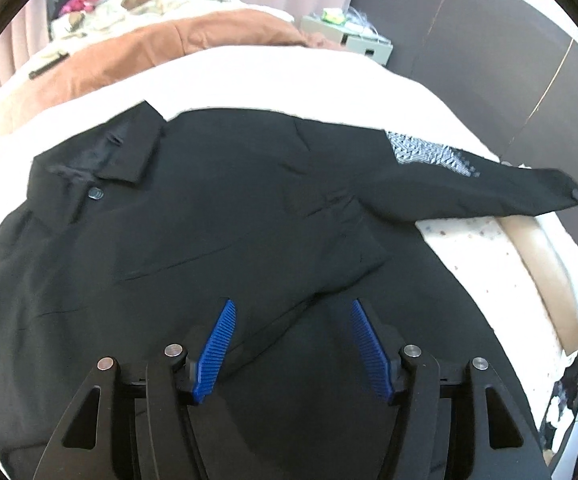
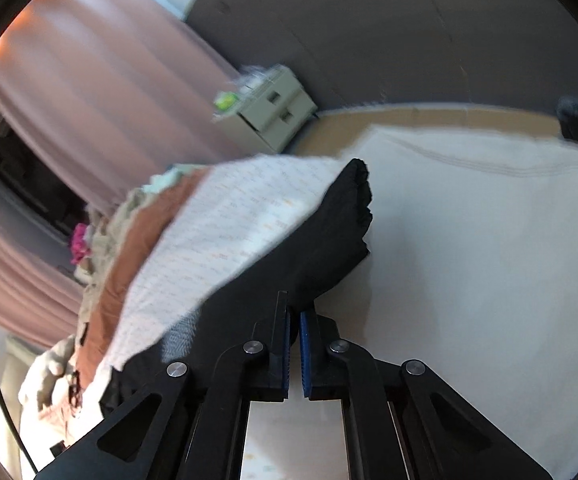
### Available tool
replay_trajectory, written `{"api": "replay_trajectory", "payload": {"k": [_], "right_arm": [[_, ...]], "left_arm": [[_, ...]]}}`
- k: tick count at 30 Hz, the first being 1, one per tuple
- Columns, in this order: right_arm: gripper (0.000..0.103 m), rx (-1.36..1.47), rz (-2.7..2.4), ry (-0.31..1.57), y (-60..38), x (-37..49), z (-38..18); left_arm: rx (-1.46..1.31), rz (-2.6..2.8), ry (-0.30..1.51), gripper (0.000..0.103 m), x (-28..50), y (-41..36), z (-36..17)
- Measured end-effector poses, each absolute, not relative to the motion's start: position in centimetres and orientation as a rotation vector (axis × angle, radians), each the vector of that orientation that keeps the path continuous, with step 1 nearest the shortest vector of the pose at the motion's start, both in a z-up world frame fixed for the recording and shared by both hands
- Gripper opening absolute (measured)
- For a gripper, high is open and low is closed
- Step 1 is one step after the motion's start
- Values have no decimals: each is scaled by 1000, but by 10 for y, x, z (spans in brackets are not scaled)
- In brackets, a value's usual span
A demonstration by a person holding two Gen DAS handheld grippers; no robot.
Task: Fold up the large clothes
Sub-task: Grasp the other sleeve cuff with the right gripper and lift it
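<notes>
Right gripper (image 2: pixel 295 320): blue ribbed pads drawn together and clamped on the cuff end of the black sleeve (image 2: pixel 329 232). The fabric bunches up and away from the jaws toward 1 o'clock, ending in a gathered, ruffled cuff. In the left wrist view the same gripper sits at the far 3 o'clock edge, with the sleeve stretched taut out to it off the bed's side.

Left gripper (image 1: pixel 291 344): jaws apart, nothing pinched; it hovers over the lower body of the black jacket (image 1: pixel 193 224), a loose fold edge running between the pads without contact that I can see.

Jacket position: spread flat on the bed (image 1: pixel 273 76), collar and one grey button at 10 o'clock, sleeve with white geometric print at 2 o'clock.

Step in hand, as judged: sleeve fold, first stage, with the sleeve pulled straight and ready to be carried across the body. Next move calls for swinging the clamped cuff inward toward 9 o'clock and laying it over the torso; the left gripper could pin the shoulder or side seam so the body does not drag.

Materials: jacket is thin, matte, woven, limp, creasing softly. Bed sheet is pale and smooth; a rust-brown blanket (image 1: pixel 177 44) lies beyond at 12 o'clock.
</notes>
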State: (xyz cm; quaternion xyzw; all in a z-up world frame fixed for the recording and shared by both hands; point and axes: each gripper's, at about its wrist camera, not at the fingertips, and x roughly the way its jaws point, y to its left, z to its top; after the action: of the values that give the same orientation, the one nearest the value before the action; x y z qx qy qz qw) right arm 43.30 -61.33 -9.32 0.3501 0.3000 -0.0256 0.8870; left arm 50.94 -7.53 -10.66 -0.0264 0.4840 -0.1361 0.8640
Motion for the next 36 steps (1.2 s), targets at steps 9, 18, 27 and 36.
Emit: {"api": "replay_trajectory", "payload": {"k": [9, 18, 27, 36], "right_arm": [[5, 553, 121, 482, -532, 432, 23], [5, 394, 303, 421, -412, 426, 104], [5, 300, 468, 414, -289, 414, 127], [5, 211, 600, 467, -167, 402, 105]], "left_arm": [[-105, -161, 941, 63, 461, 3, -56], [-207, -4, 853, 87, 395, 102, -23], [-288, 167, 809, 88, 311, 200, -5], [-318, 302, 784, 88, 236, 285, -5]]}}
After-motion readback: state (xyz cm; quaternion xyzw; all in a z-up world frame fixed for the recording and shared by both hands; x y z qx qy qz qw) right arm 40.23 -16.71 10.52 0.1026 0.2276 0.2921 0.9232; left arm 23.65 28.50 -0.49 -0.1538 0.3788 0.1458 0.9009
